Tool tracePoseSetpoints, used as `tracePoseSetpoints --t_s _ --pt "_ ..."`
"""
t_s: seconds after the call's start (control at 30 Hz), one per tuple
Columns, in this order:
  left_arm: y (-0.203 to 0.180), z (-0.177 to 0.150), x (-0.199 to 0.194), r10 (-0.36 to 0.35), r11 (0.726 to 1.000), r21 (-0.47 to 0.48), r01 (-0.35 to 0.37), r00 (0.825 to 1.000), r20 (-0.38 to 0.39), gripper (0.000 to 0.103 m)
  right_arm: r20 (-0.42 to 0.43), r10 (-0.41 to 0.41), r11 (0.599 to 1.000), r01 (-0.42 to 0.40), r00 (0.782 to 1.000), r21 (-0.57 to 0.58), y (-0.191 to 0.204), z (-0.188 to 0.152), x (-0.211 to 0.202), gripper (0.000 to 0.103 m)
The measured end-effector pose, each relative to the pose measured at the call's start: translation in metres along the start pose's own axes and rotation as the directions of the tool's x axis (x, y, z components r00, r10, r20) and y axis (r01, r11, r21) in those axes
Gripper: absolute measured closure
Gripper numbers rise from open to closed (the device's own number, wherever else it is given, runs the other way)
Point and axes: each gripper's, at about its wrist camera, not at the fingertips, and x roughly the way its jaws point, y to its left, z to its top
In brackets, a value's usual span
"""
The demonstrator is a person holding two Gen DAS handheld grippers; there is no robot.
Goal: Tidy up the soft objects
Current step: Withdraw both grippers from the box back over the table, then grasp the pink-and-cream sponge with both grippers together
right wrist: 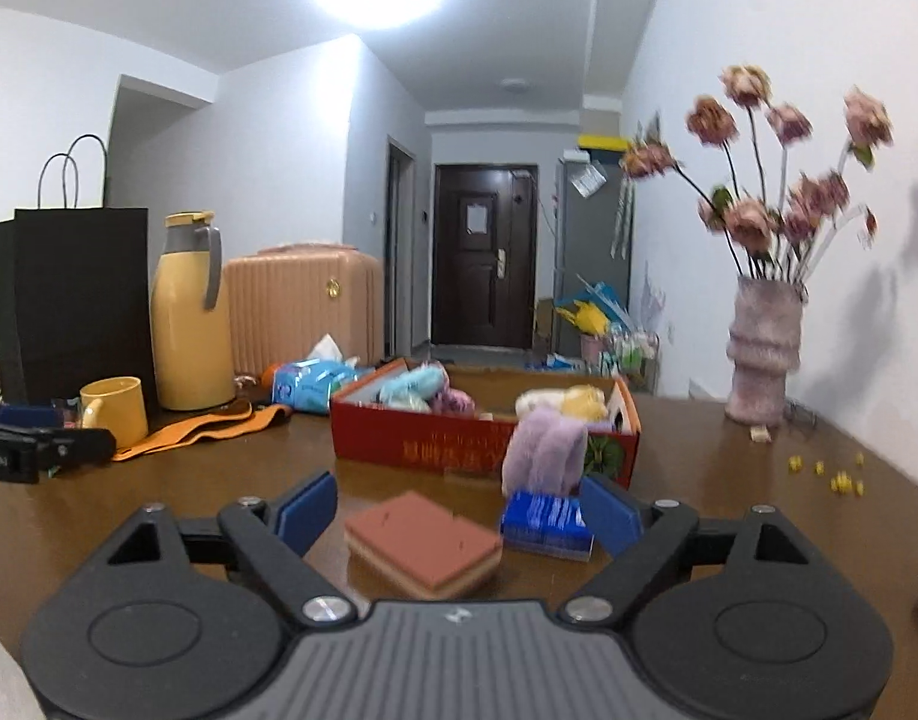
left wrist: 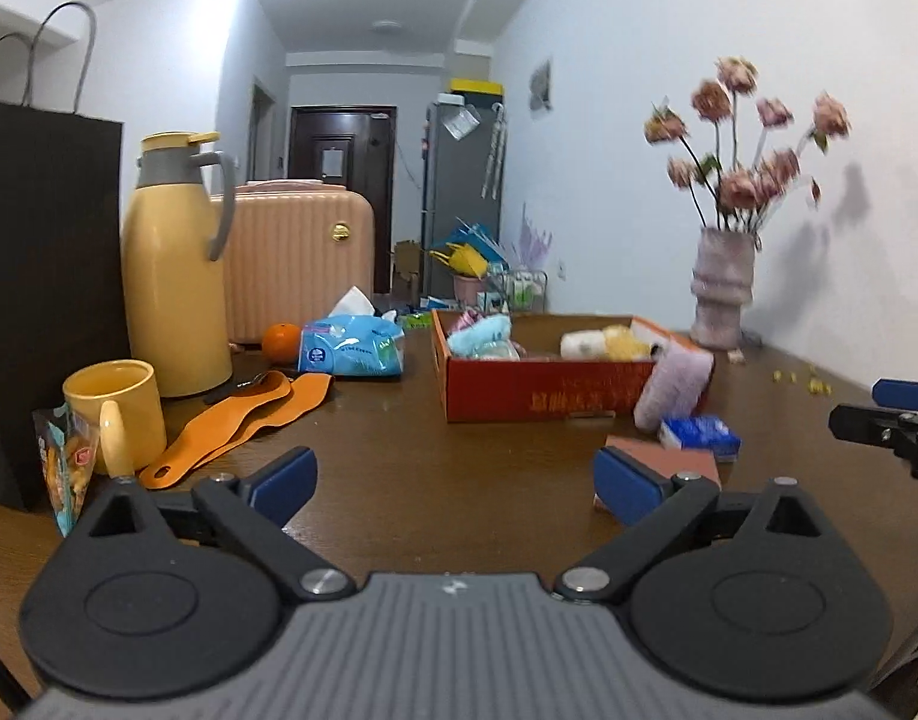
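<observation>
1. Nearest the right wrist camera, the right gripper (right wrist: 459, 510) hangs low over the counter (right wrist: 279, 492) with its jaws spread wide and nothing between them.
2. Just beyond its fingertips lies a brown layered sponge block (right wrist: 422, 543), with a blue tissue packet (right wrist: 546, 523) just beside it, next to the right-hand finger.
3. Behind the packet, a lilac fuzzy roll (right wrist: 543, 450) leans against the front wall of the red cardboard box (right wrist: 417, 444), near its right corner.
4. Inside the box sit more soft things: a turquoise plush piece (right wrist: 411, 385) at left, yellow and cream ones at right.
5. At the left wrist view, the left gripper (left wrist: 453, 483) is also wide apart and empty, with bare counter ahead up to the box.
6. Left of that open stretch lie orange shoehorns (left wrist: 237, 426), a yellow mug (left wrist: 116, 414) and a yellow thermos (left wrist: 174, 264).
7. A pink vase (right wrist: 762, 354) of flowers stands by the far right edge, well apart from both grippers.
</observation>
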Motion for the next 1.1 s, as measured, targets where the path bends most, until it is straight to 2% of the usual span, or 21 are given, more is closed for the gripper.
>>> tracePoseSetpoints --t_s 0.2,0.37,0.47,0.6,0.7,0.77,0.83,0.87,0.97,1.03,1.07,1.1 --pt "-0.004 -0.006 0.016 -0.029 1.0 0.007 0.029 0.999 -0.044 0.002 -0.034 -0.015 0.997 0.017 0.999 0.075 -0.007 -0.011 -0.003 0.016" --pt "-0.015 -0.006 0.032 -0.069 0.997 0.023 0.071 0.995 -0.075 0.002 -0.066 -0.01 0.994 0.017 0.998 0.103 -0.013 -0.018 0.011 0.018" --pt "-0.017 -0.009 0.045 -0.088 0.996 0.019 0.091 0.991 -0.1 0.002 -0.096 -0.016 0.992 0.028 0.995 0.125 -0.017 -0.019 0.024 0.023" --pt "-0.02 -0.005 0.07 -0.116 0.993 0.005 0.118 0.983 -0.144 0.002 -0.13 -0.018 0.986 0.04 0.991 0.163 -0.025 -0.019 0.044 0.023" --pt "-0.031 0.006 0.102 -0.134 0.99 0.008 0.137 0.974 -0.185 0.002 -0.128 0.016 0.979 0.01 0.992 0.203 -0.031 -0.023 0.059 0.026" --pt "-0.037 0.011 0.121 -0.151 0.988 -0.006 0.153 0.968 -0.201 0.002 -0.149 0.052 0.969 -0.013 0.987 0.248 -0.036 -0.026 0.073 0.034" --pt "-0.045 0.014 0.146 -0.2 0.98 -0.053 0.193 0.952 -0.231 0.008 -0.184 0.09 0.959 -0.035 0.979 0.28 -0.04 -0.031 0.09 0.042" --pt "-0.048 0.015 0.155 -0.221 0.975 -0.069 0.21 0.944 -0.244 0.014 -0.196 0.096 0.956 -0.035 0.976 0.291 -0.042 -0.032 0.097 0.047" --pt "-0.058 0.014 0.185 -0.302 0.953 -0.113 0.281 0.907 -0.293 0.031 -0.221 0.103 0.943 -0.024 0.97 0.332 -0.047 -0.036 0.115 0.054" --pt "-0.063 0.014 0.2 -0.333 0.942 -0.139 0.304 0.888 -0.317 0.035 -0.231 0.119 0.933 -0.029 0.966 0.36 -0.05 -0.039 0.124 0.058" --pt "-0.064 0.014 0.206 -0.34 0.94 -0.152 0.306 0.88 -0.331 0.041 -0.235 0.128 0.929 -0.034 0.964 0.367 -0.051 -0.041 0.128 0.059" --pt "-0.064 0.013 0.211 -0.349 0.936 -0.168 0.309 0.873 -0.341 0.052 -0.239 0.138 0.925 -0.039 0.961 0.378 -0.051 -0.042 0.132 0.059"
